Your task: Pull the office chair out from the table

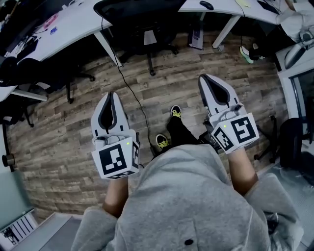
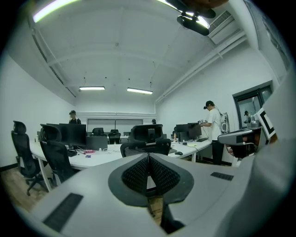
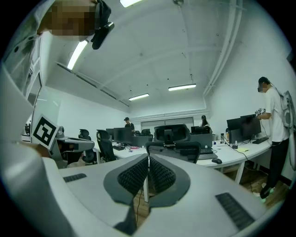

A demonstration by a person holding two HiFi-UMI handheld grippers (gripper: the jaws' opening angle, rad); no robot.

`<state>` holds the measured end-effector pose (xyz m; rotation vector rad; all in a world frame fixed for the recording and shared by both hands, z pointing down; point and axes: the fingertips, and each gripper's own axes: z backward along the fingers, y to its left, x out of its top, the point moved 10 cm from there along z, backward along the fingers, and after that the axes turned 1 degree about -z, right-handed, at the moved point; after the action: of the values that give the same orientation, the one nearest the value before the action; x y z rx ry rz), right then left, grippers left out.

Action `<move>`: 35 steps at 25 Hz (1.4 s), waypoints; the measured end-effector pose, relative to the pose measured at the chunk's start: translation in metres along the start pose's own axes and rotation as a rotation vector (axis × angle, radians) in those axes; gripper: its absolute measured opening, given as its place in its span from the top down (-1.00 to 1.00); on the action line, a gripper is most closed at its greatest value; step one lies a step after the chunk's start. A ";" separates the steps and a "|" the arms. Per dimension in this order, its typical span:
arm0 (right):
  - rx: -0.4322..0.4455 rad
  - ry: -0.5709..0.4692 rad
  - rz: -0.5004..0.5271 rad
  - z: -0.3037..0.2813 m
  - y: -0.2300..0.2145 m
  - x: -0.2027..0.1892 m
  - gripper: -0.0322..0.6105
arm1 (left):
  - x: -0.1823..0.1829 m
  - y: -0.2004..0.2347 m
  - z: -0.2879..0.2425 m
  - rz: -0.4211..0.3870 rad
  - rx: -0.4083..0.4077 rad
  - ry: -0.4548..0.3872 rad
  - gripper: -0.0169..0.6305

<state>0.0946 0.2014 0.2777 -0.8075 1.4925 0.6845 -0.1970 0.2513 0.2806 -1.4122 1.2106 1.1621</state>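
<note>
Black mesh and plastic make up the office chair [image 1: 140, 12], which stands at the far side of the scene, pushed in against the near edge of the white table [image 1: 73, 22]. It is upright with its long axis vertical. Its backrest and headrest are turned toward the near side and its seat faces the table. Its star-shaped base with castors rests on the wood-plank floor [image 1: 196, 63]. The table top is smooth and curved, carried on slanted white legs.

Both tongs are held near the person, pointing toward the far side and well apart from the chair. The left gripper [image 1: 110, 95] has its dimpled black pads pressed together with nothing between them. The right gripper [image 1: 205, 79] is likewise closed and empty. A thin black cable [image 1: 130, 89] trails across the floor between them.
</note>
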 end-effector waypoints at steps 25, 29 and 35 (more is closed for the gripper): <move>-0.041 0.015 -0.017 -0.074 -0.071 -0.021 0.80 | -0.006 0.003 -0.101 -0.027 -0.023 0.034 0.90; -0.043 0.037 -0.019 -0.097 -0.089 -0.026 0.80 | -0.010 0.006 -0.132 -0.029 -0.021 0.064 0.90; -0.054 0.063 -0.034 -0.129 -0.127 -0.027 0.80 | -0.013 0.007 -0.184 -0.023 -0.019 0.099 0.90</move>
<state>0.1231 0.0253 0.3206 -0.9013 1.5194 0.6821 -0.1884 0.0703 0.3182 -1.5094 1.2513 1.1014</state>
